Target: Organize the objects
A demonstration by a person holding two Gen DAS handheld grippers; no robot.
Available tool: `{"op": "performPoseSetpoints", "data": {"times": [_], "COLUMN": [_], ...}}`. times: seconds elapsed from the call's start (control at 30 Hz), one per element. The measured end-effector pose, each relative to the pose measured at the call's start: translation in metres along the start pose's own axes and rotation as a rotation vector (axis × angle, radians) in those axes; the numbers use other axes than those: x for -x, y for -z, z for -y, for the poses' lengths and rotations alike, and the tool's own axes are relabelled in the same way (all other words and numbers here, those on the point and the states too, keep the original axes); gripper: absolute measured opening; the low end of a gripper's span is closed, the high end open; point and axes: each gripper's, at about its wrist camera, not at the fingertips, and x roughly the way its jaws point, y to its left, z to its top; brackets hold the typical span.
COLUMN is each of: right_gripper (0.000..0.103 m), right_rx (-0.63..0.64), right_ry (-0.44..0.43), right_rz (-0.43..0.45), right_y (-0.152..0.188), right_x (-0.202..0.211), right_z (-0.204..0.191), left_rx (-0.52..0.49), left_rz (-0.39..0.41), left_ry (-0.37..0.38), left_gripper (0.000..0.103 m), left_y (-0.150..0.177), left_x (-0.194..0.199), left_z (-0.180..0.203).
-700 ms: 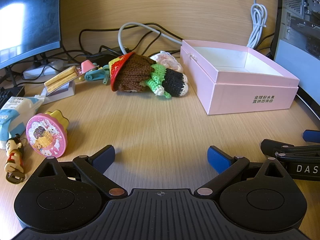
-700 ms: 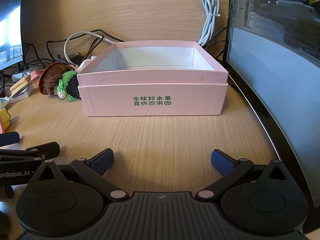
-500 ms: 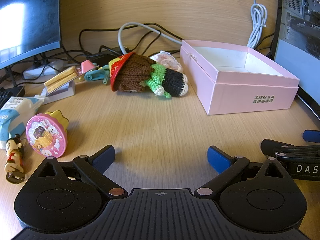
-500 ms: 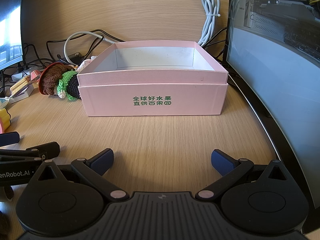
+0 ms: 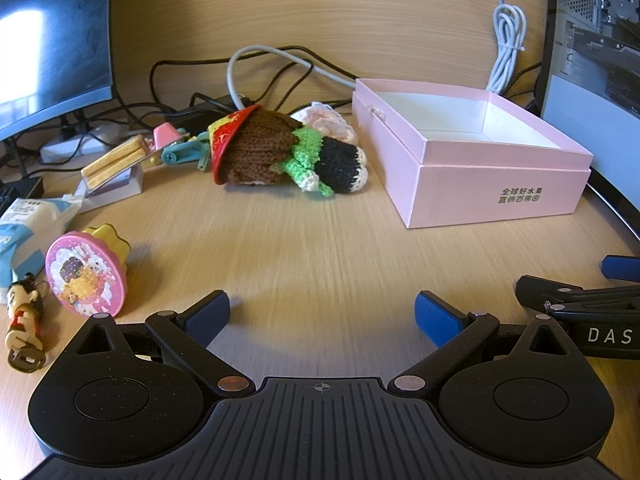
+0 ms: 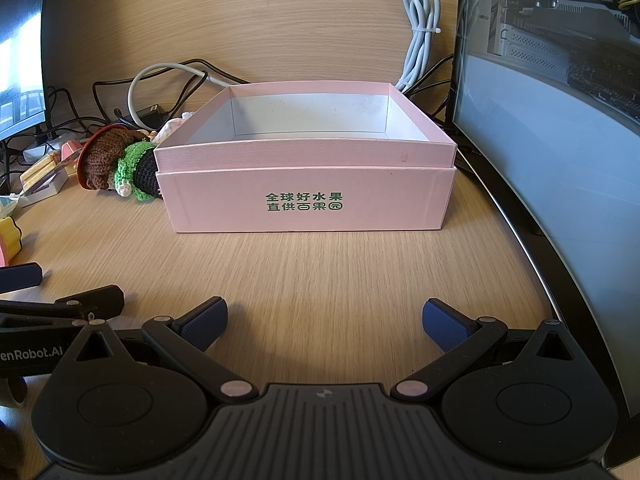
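Observation:
An open pink box with a white, empty inside stands on the wooden desk; it faces me squarely in the right wrist view. A crocheted doll in brown, green and black lies just left of the box, also seen in the right wrist view. A round pink toy and a small figurine lie at the left. My left gripper is open and empty above bare desk. My right gripper is open and empty in front of the box.
A monitor stands at the left, a computer case at the right. Cables, a clip, a wafer-like toy and a packet lie behind and left. The wall panel closes the back.

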Motion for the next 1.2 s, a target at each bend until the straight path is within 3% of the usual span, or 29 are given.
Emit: {"op": "performPoseSetpoints", "data": {"times": [0.33, 0.53, 0.8, 0.93, 1.07, 1.13, 1.2], "right_gripper": [0.103, 0.103, 0.103, 0.103, 0.103, 0.103, 0.103], "right_rx": [0.019, 0.038, 0.030, 0.030, 0.031, 0.027, 0.016], "right_ry": [-0.029, -0.046, -0.040, -0.036, -0.034, -0.029, -0.025], "right_rz": [-0.003, -0.061, -0.105, -0.107, -0.110, -0.117, -0.139], "right_y": [0.005, 0.000, 0.005, 0.006, 0.005, 0.004, 0.000], "right_x": [-0.007, -0.007, 0.005, 0.004, 0.004, 0.003, 0.002], "right_z": [0.002, 0.003, 0.006, 0.005, 0.006, 0.005, 0.000], "left_rx": [0.008, 0.030, 0.044, 0.133, 0.195, 0.202, 0.220], "left_rz": [0.000, -0.004, -0.033, 0.036, 0.124, 0.084, -0.008], "left_ry": [-0.014, -0.046, -0.015, -0.024, -0.175, -0.269, -0.310], "left_gripper": [0.102, 0.102, 0.101, 0.101, 0.101, 0.101, 0.101], "left_y": [0.001, 0.003, 0.006, -0.005, -0.022, -0.031, -0.039], "left_x": [-0.001, 0.003, 0.015, 0.044, 0.068, 0.062, 0.045], "left_z": [0.003, 0.007, -0.004, -0.043, -0.113, -0.157, -0.196]}}
